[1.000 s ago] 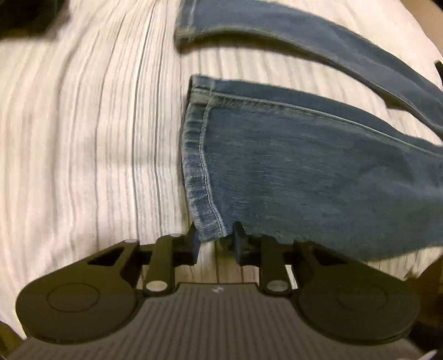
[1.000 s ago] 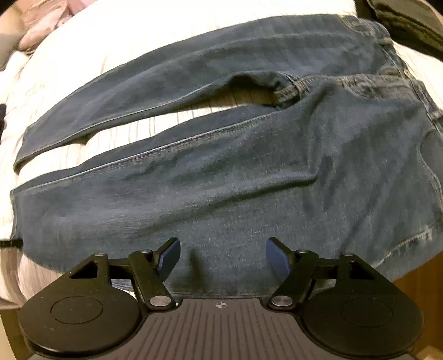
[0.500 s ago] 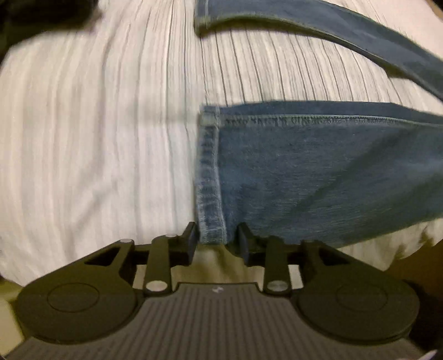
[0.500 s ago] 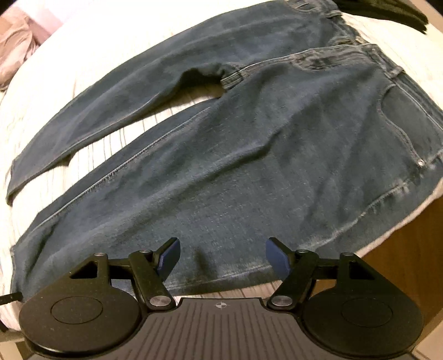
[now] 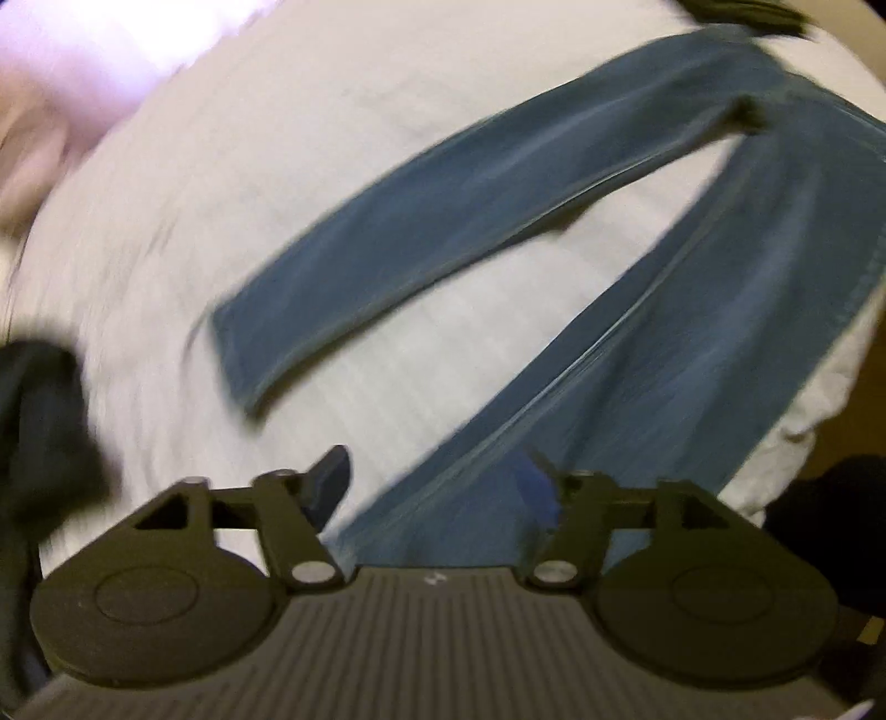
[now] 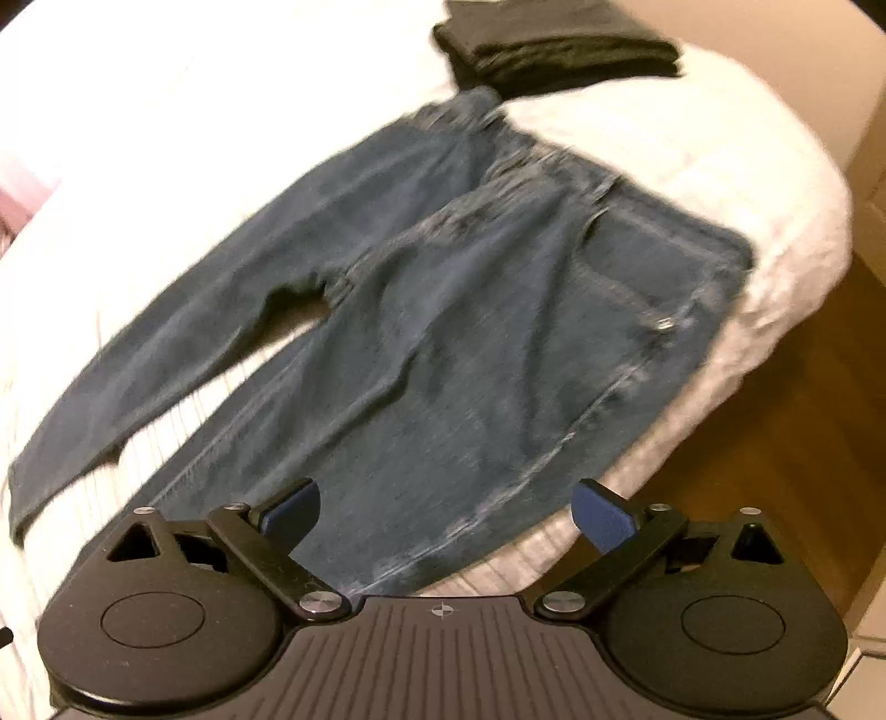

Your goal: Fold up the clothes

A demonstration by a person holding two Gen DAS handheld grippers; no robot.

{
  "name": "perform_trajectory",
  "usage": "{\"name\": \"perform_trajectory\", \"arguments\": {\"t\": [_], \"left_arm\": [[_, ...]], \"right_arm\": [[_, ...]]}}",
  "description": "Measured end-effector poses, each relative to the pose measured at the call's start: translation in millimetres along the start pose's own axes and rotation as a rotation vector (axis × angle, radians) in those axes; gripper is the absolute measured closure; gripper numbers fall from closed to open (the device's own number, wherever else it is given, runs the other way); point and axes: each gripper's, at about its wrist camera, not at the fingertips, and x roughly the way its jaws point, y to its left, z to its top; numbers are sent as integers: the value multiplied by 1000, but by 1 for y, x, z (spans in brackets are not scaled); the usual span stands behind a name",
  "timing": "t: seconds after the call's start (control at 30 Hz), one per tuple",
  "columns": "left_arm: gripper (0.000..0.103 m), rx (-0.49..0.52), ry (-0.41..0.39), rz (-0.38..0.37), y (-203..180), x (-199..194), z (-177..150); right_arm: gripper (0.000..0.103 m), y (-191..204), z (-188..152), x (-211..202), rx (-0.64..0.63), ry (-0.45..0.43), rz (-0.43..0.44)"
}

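A pair of blue jeans point(image 6: 454, 310) lies spread flat on a white striped bed point(image 6: 166, 111), legs apart in a V. In the left wrist view both legs show, blurred: the far leg point(image 5: 443, 232) and the near leg point(image 5: 692, 343). My left gripper point(image 5: 437, 487) hangs above the near leg's hem end, its jaws opening with nothing pinched between them. My right gripper point(image 6: 446, 512) hovers over the near leg's thigh by the bed edge; its jaws are opening wide and hold nothing.
A folded stack of dark clothes point(image 6: 559, 50) sits at the bed's far end. Another dark garment point(image 5: 39, 421) lies at the left. Wooden floor point(image 6: 775, 443) shows past the bed's right edge. Pink bedding point(image 5: 66, 72) lies at the back left.
The left gripper let go of the near leg's hem, opened, rose and rolled, so both legs now show. The right gripper rose and opened wider; more of the jeans and the floor came into view.
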Motion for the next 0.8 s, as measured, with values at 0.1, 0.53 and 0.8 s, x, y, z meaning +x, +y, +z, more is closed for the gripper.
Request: {"name": "perform_trajectory", "arguments": {"t": [0.1,0.53,0.8], "left_arm": [[24,124,-61,-42,-25,1,19],[15,89,-92,-79,-77,-17,48],[15,57,-84,-32,-116,-37,53]], "right_arm": [[3,-1,-5,-23,22,-43,-10],[3,2,-16,-70,-146,-75,-39],[3,-5,1,-71,-322,-45,-18]]}}
